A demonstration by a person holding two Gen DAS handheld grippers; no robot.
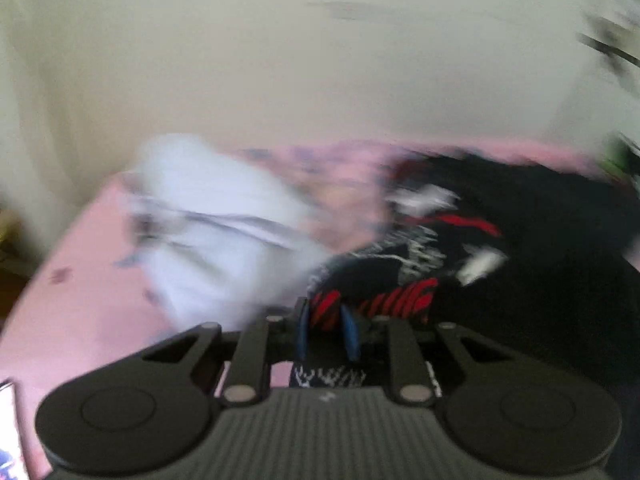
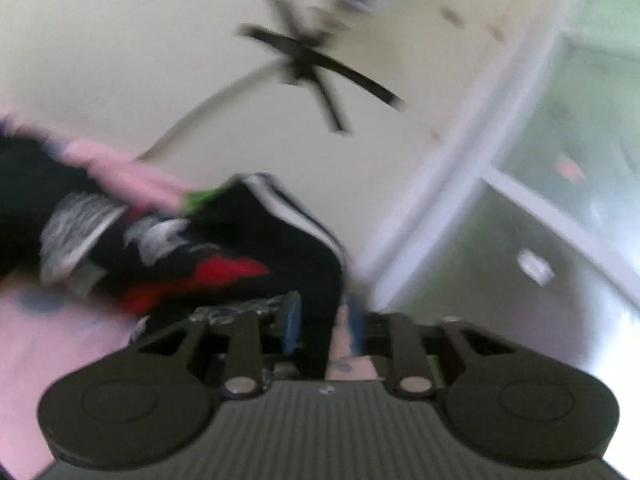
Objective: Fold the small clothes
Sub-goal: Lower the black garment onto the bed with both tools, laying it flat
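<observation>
1. A black garment [image 1: 460,248] with red and white print lies on a pink bedsheet [image 1: 84,280], spreading ahead and to the right of the left gripper [image 1: 326,330].
2. The left gripper's blue pads pinch the garment's near edge, jaws narrow.
3. The right gripper [image 2: 324,328] straddles another black edge; blur hides whether it grips.
4. A white garment [image 1: 216,232] lies left.

We are in a home bedroom: a bed with a pink sheet [image 1: 80,300] stands against a cream wall [image 1: 280,60], clothes [image 1: 224,232] heaped on it, a window [image 2: 560,140] beside it.
</observation>
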